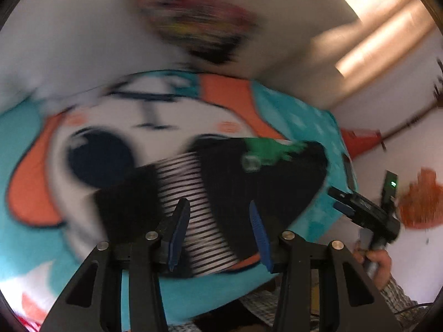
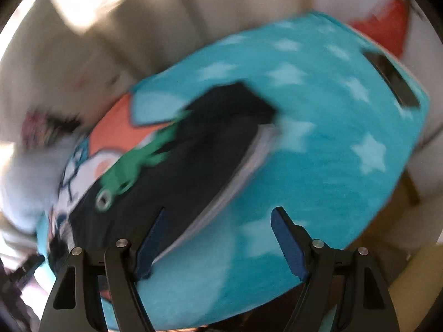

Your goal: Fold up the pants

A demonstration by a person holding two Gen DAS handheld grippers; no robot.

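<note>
The dark pants [image 1: 265, 182] lie folded on a teal cartoon blanket [image 1: 33, 132]. They show a striped white panel [image 1: 191, 204] and a green print [image 1: 265, 148]. My left gripper [image 1: 218, 210] is open and empty above the pants' near part. In the right wrist view the pants [image 2: 180, 171] lie folded with the green print [image 2: 133, 163] at their left. My right gripper [image 2: 218, 215] is open and empty over the pants' right edge. The right gripper also shows in the left wrist view [image 1: 360, 207], held in a hand. Both views are motion-blurred.
The teal blanket with white stars [image 2: 318, 144] covers the surface. A dark flat object [image 2: 390, 80] lies near its far right corner. A colourful cushion [image 1: 199, 25] sits behind. A red item [image 1: 357, 141] lies past the blanket's right edge.
</note>
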